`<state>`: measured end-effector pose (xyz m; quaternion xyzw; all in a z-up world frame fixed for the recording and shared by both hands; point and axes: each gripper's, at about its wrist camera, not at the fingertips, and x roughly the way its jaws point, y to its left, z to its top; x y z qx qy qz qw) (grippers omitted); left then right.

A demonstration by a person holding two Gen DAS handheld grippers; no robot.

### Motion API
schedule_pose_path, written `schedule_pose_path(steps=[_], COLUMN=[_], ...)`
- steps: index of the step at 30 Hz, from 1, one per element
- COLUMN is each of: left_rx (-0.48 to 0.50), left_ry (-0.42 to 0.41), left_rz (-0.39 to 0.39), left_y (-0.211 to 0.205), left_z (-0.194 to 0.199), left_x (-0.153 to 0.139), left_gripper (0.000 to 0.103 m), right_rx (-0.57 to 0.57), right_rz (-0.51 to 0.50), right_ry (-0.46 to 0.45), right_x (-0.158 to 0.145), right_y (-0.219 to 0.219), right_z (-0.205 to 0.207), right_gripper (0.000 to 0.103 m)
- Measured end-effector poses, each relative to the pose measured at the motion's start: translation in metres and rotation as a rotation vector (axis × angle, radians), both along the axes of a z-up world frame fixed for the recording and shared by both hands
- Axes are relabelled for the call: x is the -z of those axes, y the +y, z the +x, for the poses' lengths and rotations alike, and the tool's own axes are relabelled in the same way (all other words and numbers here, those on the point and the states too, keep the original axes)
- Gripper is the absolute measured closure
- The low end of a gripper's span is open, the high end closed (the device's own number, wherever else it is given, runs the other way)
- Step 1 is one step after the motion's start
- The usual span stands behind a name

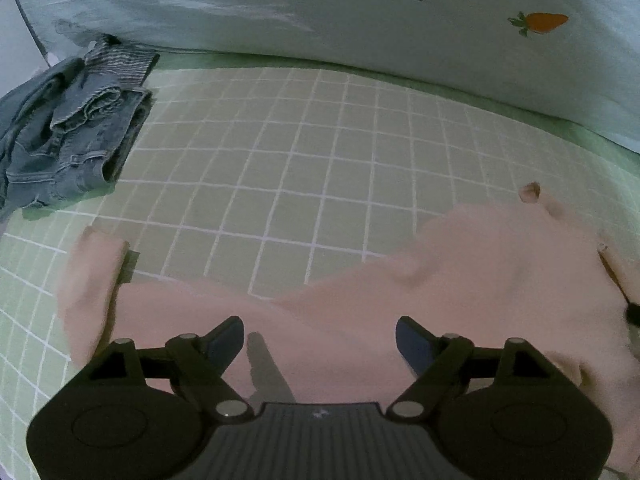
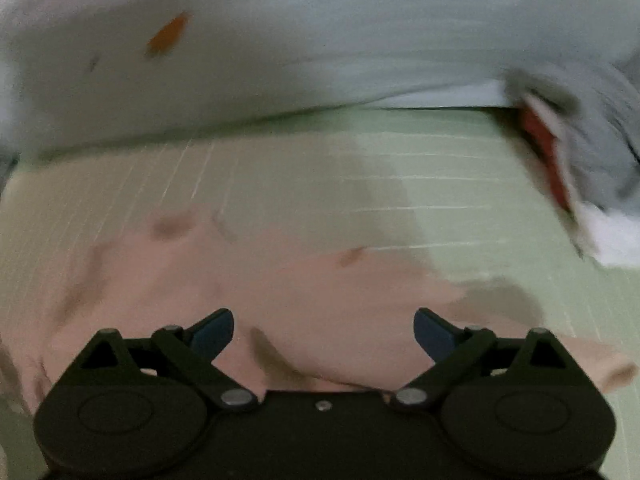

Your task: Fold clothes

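Left hand-held gripper (image 1: 320, 342): matte black body, two rounded housings with a faint circular outline on each. Black link arms run forward, pinned with silver round pivot caps. Fingers (image 1: 226, 340) black with dark blue pads on their inner faces. Centre plate grey, finely ribbed, a small pale mark near its front edge.

Right hand-held gripper (image 2: 323, 334): same black build, same rounded housings and silver pivots, blue-padded fingers (image 2: 212, 332). Its centre plate is plain black with one small silver screw.
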<state>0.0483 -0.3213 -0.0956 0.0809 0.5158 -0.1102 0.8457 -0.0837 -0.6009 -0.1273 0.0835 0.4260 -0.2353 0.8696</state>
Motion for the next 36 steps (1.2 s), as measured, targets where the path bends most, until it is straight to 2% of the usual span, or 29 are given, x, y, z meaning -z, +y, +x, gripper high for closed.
schedule_pose_path(steps=[1, 3, 4, 5, 6, 7, 9, 13, 15, 16, 17, 18, 21, 24, 28, 32, 34, 36], left_rx=[0.0, -0.001, -0.001, -0.001, 0.0, 0.0, 0.009, 0.036, 0.053, 0.061, 0.069, 0.073, 0.081, 0.102, 0.12, 0.132, 0.131, 0.123], left_ry=[0.002, 0.006, 0.01, 0.016, 0.021, 0.027, 0.034, 0.04, 0.048, 0.053, 0.058, 0.067, 0.098, 0.117, 0.142, 0.201, 0.217, 0.226], left_rz=[-0.001, -0.004, -0.004, -0.005, -0.006, -0.007, -0.01, -0.018, -0.022, -0.027, -0.033, -0.05, -0.094, -0.106, -0.133, -0.192, -0.216, -0.237], left_y=[-0.001, -0.001, -0.002, -0.003, -0.003, -0.004, -0.007, -0.016, -0.022, -0.025, -0.028, -0.029, -0.034, -0.039, -0.039, -0.038, -0.037, -0.037], left_z=[0.0, 0.0, 0.0, 0.0, 0.0, 0.001, 0.002, 0.004, 0.007, 0.007, 0.008, 0.007, 0.006, 0.002, -0.007, -0.016, -0.02, -0.022], left_x=[0.0, 0.001, 0.002, 0.004, 0.005, 0.007, 0.009, 0.012, 0.013, 0.013, 0.013, 0.012, 0.011, 0.011, 0.009, 0.012, 0.016, 0.019], left_gripper=[0.019, 0.019, 0.019, 0.019, 0.019, 0.019, 0.019, 0.019, 0.019, 0.019, 0.019, 0.019, 0.019, 0.019, 0.019, 0.02, 0.027, 0.044], right_rx=[-0.013, -0.023, -0.01, 0.01, 0.042, 0.087, 0.176, 0.334, 0.412, 0.451, 0.49, 0.503, 0.483, 0.499, 0.475, 0.404, 0.397, 0.391], right_rz=[-0.017, -0.029, -0.012, 0.012, 0.037, 0.047, 0.027, -0.114, -0.185, -0.22, -0.255, -0.247, -0.054, 0.093, 0.201, 0.274, 0.286, 0.291], right_ry=[0.025, 0.05, 0.038, 0.019, -0.011, -0.05, -0.1, -0.09, -0.085, -0.083, -0.08, -0.083, -0.103, -0.081, -0.026, -0.004, 0.002, -0.004], right_x=[0.004, 0.009, 0.007, 0.003, -0.002, -0.008, -0.021, -0.042, -0.052, -0.058, -0.063, -0.065, -0.056, -0.036, -0.015, -0.005, -0.002, 0.0], right_y=[0.002, 0.0, -0.008, -0.016, -0.027, -0.039, -0.059, -0.086, -0.099, -0.105, -0.112, -0.11, -0.092, -0.075, -0.049, -0.028, -0.029, -0.028], right_z=[0.005, 0.009, 0.006, 0.0, -0.006, -0.016, -0.033, -0.058, -0.07, -0.076, -0.082, -0.087, -0.103, -0.111, -0.112, -0.115, -0.114, -0.114], right_gripper=[0.011, 0.025, 0.049, 0.08, 0.093, 0.097, 0.097, 0.095, 0.071, 0.043, 0.026, 0.023, 0.022, 0.022, 0.022, 0.018, 0.018, 0.019])
